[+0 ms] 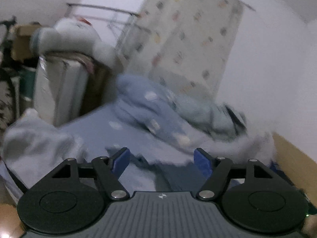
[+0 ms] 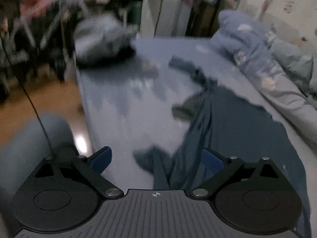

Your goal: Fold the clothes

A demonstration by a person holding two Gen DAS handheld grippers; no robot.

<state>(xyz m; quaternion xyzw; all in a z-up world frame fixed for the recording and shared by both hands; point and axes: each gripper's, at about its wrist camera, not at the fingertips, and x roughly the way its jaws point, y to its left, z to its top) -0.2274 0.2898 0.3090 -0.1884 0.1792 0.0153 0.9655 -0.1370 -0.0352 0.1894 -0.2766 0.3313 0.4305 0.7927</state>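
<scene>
A dark blue garment (image 2: 233,123) lies crumpled and partly spread on the pale blue bed sheet (image 2: 122,91), with one long part reaching toward the far side. My right gripper (image 2: 156,159) hangs above its near end, open, nothing between its blue pads (image 2: 101,159). In the left wrist view an edge of the same dark garment (image 1: 174,175) shows low between the fingers. My left gripper (image 1: 161,161) is open too and holds nothing. Both views are blurred.
A blue dotted quilt (image 1: 150,109) is bunched along the wall side of the bed (image 2: 247,45). A grey heap of clothes (image 2: 101,39) sits at the bed's far corner (image 1: 35,138). A person's knee (image 2: 29,138) and wooden floor (image 2: 49,91) are left of the bed.
</scene>
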